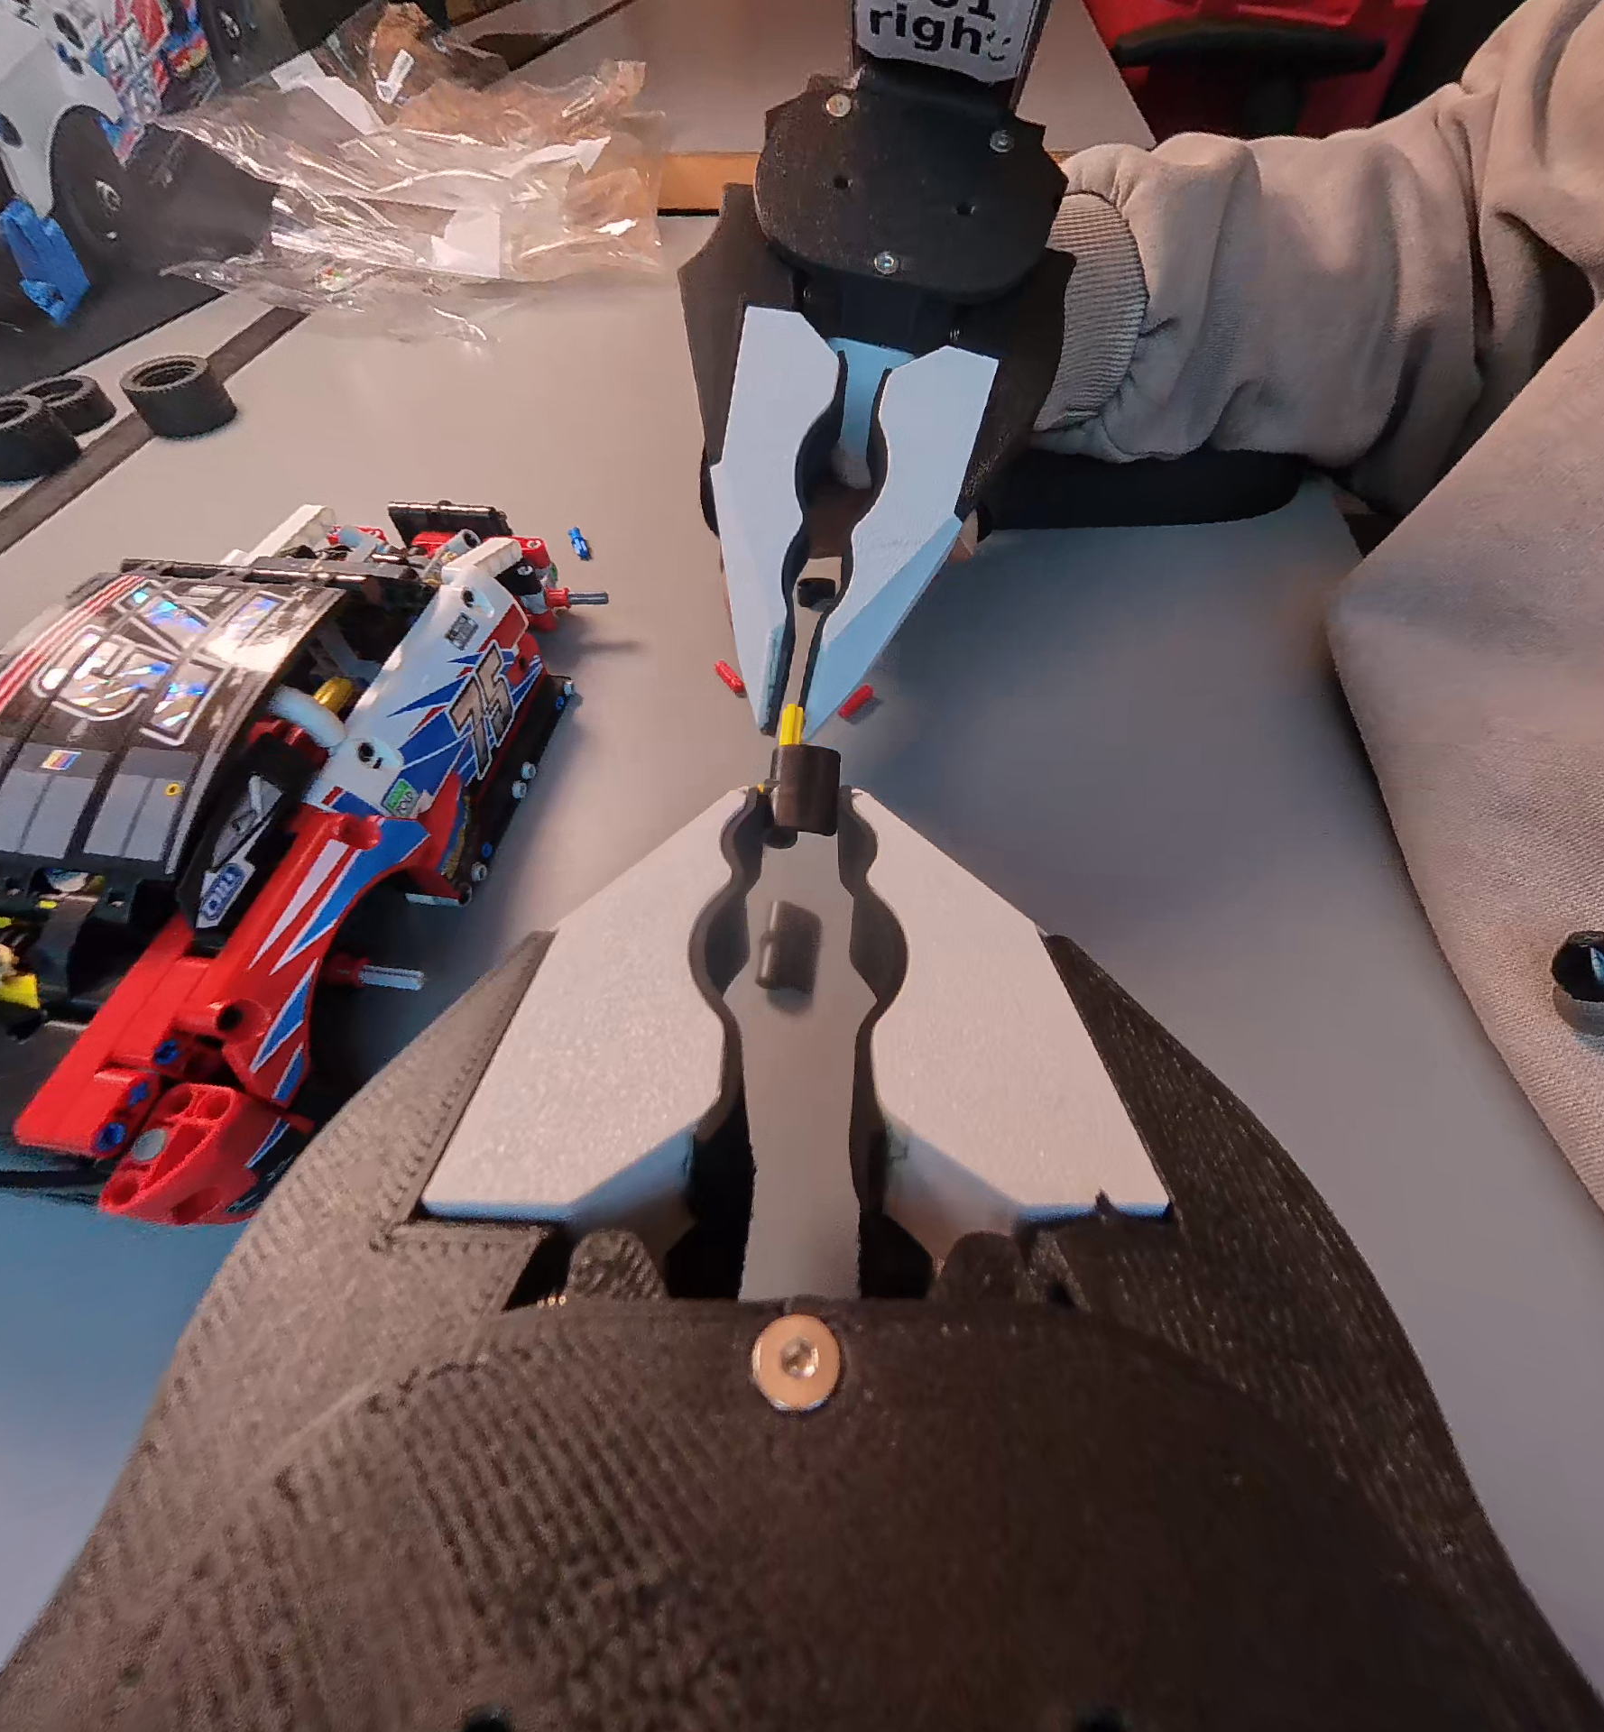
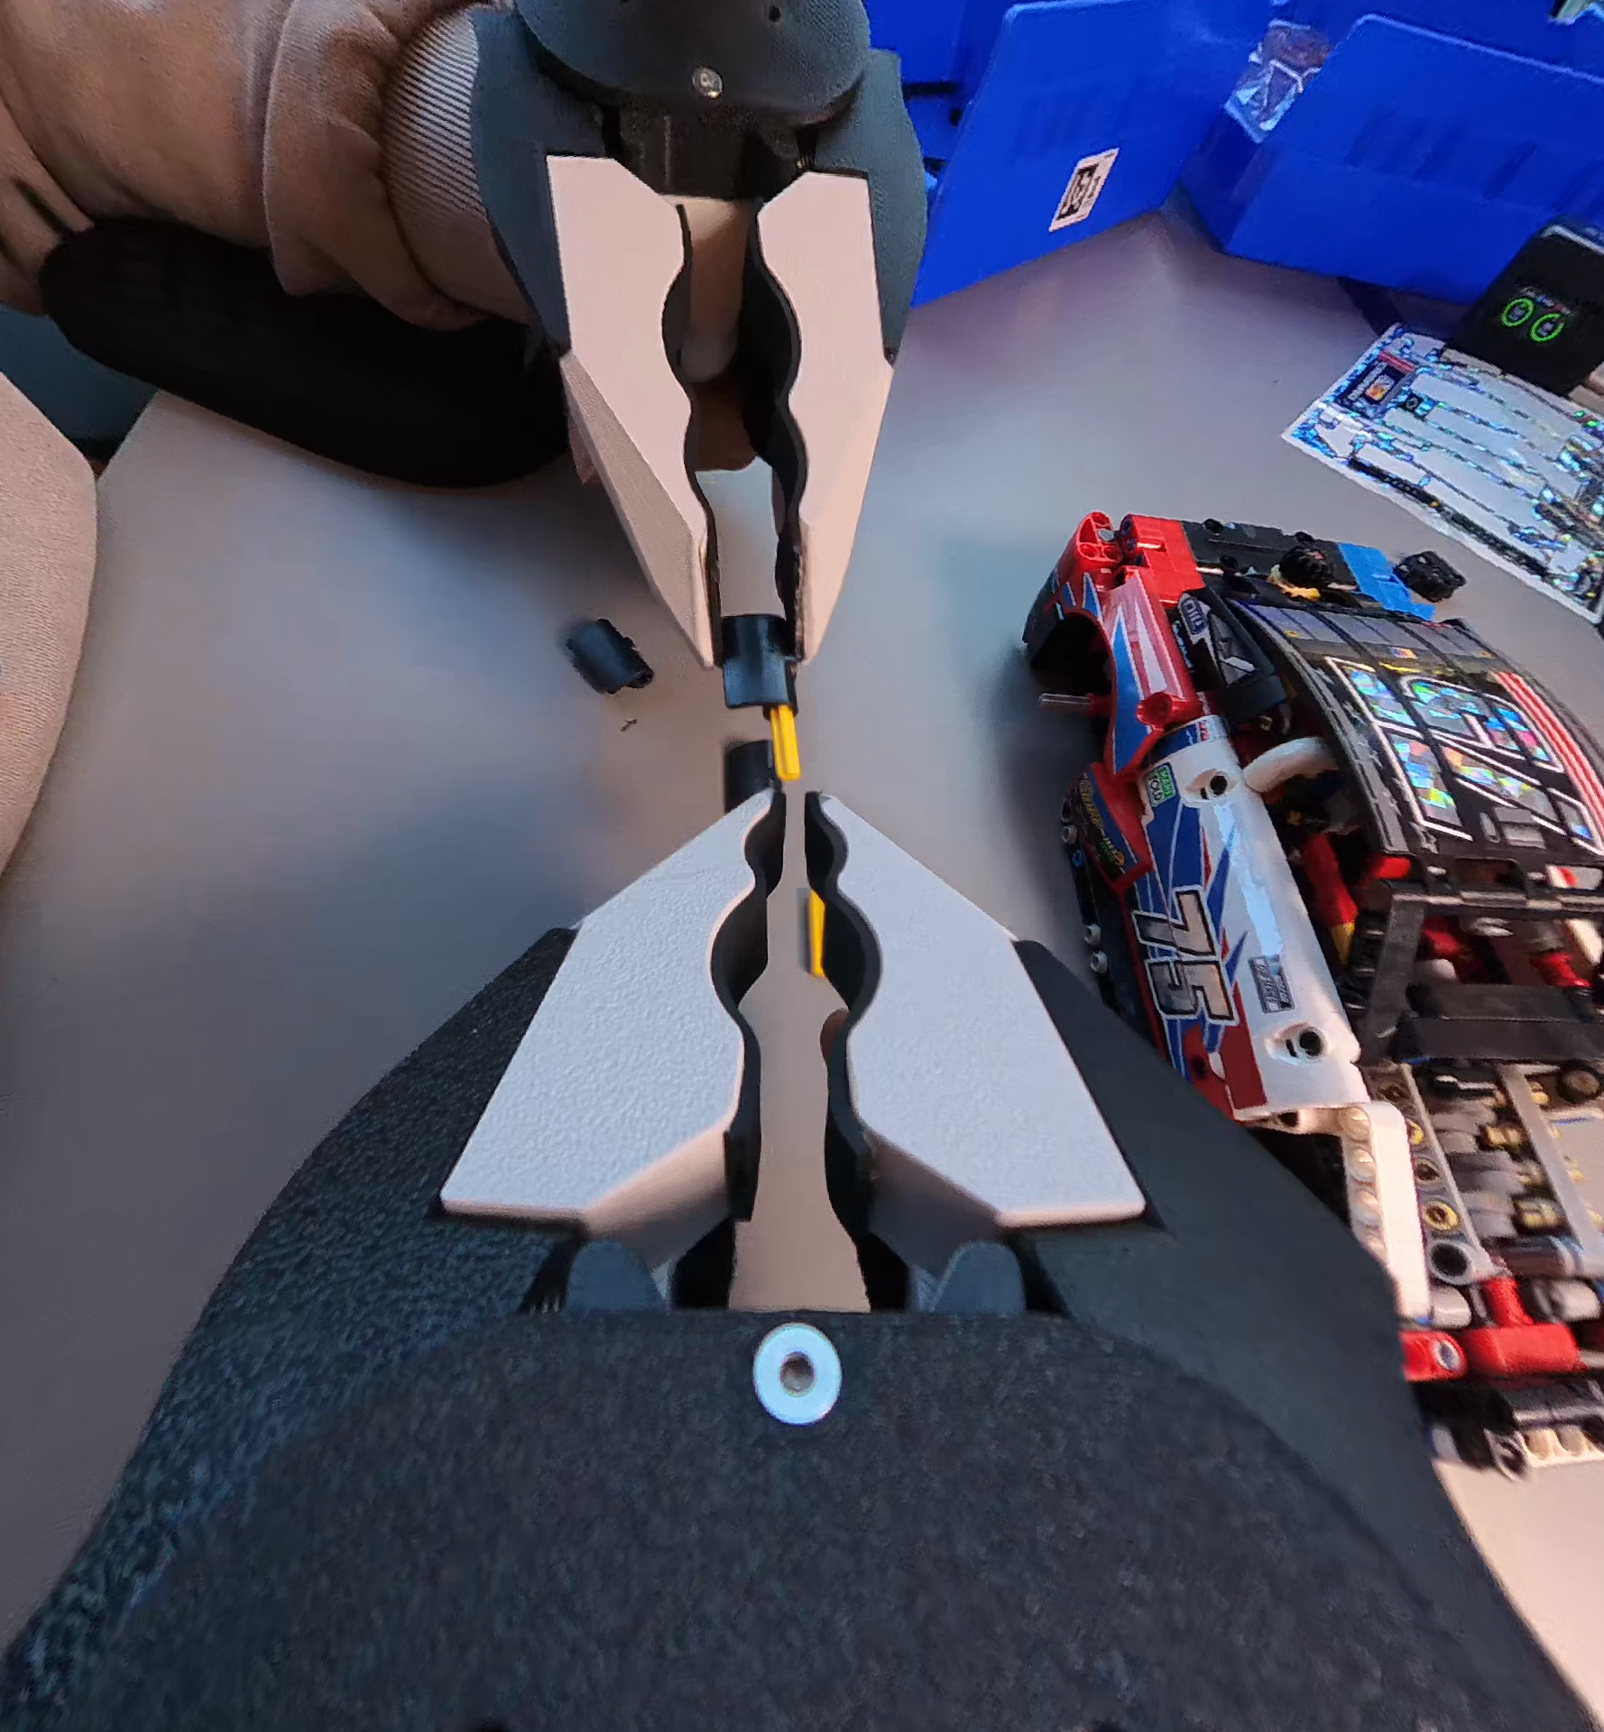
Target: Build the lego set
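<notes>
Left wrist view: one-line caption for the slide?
Left gripper pinches a black connector while the right gripper feeds a yellow axle into it, beside the race car.

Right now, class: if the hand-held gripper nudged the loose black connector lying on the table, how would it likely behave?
The loose black connector looks rounded and lies on its side, so it would probably roll. It is small plastic, likely light and stiff. The grey table looks smooth, so it may skid.

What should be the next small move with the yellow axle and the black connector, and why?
Probably push the right gripper gently forward along the yellow axle. The left gripper pinches the black connector, and the axle is only partly inside it, with most of its length exposed.
</notes>
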